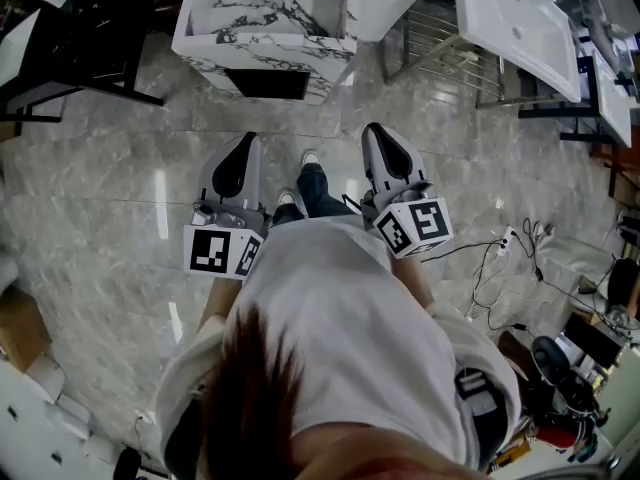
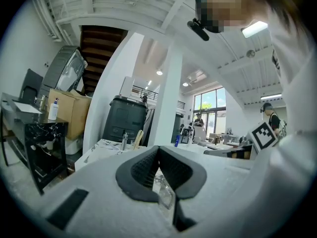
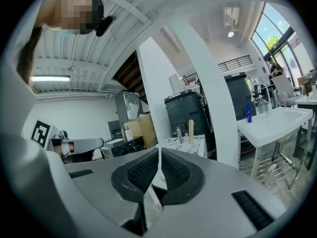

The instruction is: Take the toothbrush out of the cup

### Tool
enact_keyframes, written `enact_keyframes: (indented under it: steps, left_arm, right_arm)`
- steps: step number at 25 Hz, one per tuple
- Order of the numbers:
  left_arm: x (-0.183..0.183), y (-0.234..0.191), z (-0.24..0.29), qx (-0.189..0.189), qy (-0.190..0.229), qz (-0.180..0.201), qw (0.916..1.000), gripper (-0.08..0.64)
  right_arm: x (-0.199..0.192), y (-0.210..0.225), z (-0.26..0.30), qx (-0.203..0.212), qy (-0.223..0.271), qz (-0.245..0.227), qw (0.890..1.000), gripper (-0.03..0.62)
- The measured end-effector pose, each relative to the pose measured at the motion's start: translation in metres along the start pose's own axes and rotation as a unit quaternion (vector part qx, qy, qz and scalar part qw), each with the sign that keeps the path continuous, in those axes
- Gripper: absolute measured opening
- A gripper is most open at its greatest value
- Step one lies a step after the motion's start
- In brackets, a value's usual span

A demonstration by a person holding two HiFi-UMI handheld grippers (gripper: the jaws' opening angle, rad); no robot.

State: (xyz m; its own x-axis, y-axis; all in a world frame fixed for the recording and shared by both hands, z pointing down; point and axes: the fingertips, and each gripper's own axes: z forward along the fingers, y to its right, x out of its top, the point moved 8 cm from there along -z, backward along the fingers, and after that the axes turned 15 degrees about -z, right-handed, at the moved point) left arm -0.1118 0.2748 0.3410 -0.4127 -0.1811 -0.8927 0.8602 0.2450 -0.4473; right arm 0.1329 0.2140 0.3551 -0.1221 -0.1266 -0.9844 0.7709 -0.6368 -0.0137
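- Left gripper [image 1: 247, 144]: we hold it about level over the marble floor [image 1: 110, 168], with its marker cube nearest our body. In the left gripper view its two black pads [image 2: 142, 168] meet at the tip. The jaws are closed and nothing is between them.
- Counter [image 1: 262, 44]: a marble-patterned unit stands ahead of both grippers, well apart from them. A tap [image 2: 124, 138] rises from its top.
- Toothbrush [image 2: 137, 138]: we read the pale stick just beside the tap as the toothbrush. It leans in the left gripper view and looks upright in the right gripper view. The cup under it is too small for us to make out, and neither gripper touches it.
- Right gripper [image 1: 377, 134]: we hold it beside the left one, pointing slightly downward towards the counter. In its own view the pads [image 3: 142, 171] press together, so it is closed and empty.
- Sink [image 1: 515, 28]: a white basin on a metal frame stands to the right of the counter.
- Cables [image 1: 497, 266]: loose leads lie on the floor at the far right.
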Motion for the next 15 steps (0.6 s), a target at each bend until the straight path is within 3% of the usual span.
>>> enact_keyframes:
  steps: [15]
  left_arm:
    - [0.023,0.009,0.071,0.038,0.038,0.013,0.9985,0.011]
  right_arm:
    - [0.023,0.073,0.056,0.053,0.033,-0.01,0.998,0.025]
